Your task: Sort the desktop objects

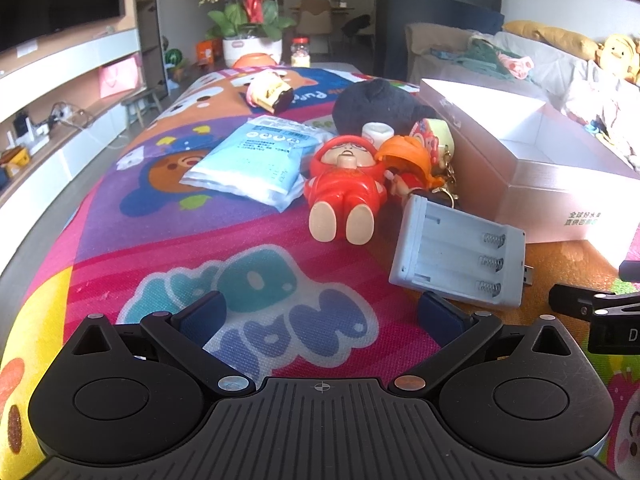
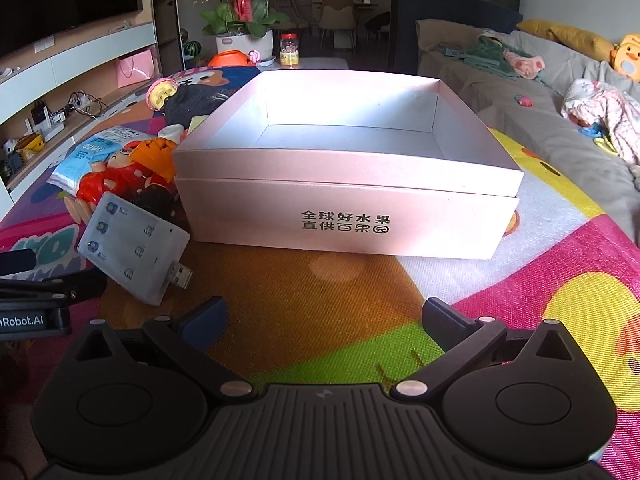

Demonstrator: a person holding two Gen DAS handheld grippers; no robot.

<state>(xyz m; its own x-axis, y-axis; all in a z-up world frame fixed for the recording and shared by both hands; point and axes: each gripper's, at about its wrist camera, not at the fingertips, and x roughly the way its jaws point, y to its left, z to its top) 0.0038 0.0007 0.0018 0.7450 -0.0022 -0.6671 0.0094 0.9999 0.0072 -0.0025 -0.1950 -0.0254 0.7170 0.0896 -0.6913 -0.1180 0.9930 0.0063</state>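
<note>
Pale-blue battery charger (image 1: 458,250), empty, beside pink box (image 2: 348,216)

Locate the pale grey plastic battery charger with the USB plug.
The pale grey plastic battery charger lies on the colourful mat left of the pink cardboard box, just in front of the red toy figure.

Bare mat (image 2: 320,300) lies before the box (image 2: 344,216); toys (image 1: 344,184) crowd its left side.
</note>
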